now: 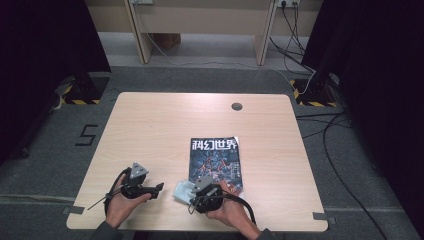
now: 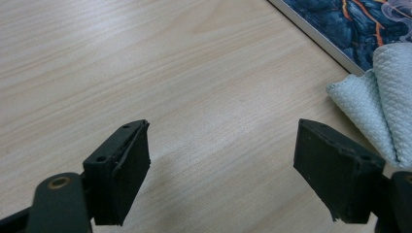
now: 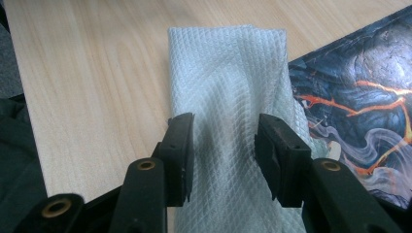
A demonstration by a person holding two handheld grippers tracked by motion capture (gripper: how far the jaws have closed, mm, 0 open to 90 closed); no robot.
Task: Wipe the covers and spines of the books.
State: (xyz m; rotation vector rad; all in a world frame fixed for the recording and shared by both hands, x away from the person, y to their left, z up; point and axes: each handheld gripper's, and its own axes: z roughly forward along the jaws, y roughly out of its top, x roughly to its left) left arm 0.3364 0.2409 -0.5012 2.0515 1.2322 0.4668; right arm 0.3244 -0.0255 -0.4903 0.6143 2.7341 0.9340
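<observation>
I see the pale blue-green waffle-weave cloth (image 1: 183, 192) bunched at the near edge of the light wooden table (image 1: 150, 125), just left of the near-left corner of the dark-covered magazine (image 1: 216, 162) with white characters across its top and orange streaks on its cover. The right gripper (image 1: 192, 199) sits low at the near side, its jaws partly closed with the cloth (image 3: 228, 97) running up between them; the fabric bulges in the gap and the pads (image 3: 180, 150) sit against its sides, so I read it as gripping the cloth. One fold of the cloth overlaps the magazine's edge (image 3: 359, 97). The left gripper (image 1: 159, 188) rests farther left, apart from the cloth, jaws spread wide over bare wood with nothing between the pads (image 2: 124, 170). From its camera the cloth (image 2: 379, 97) lies off to the right, beside the magazine's corner (image 2: 350, 24). A small dark round grommet (image 1: 237, 106) sits near the table's far edge.
</observation>
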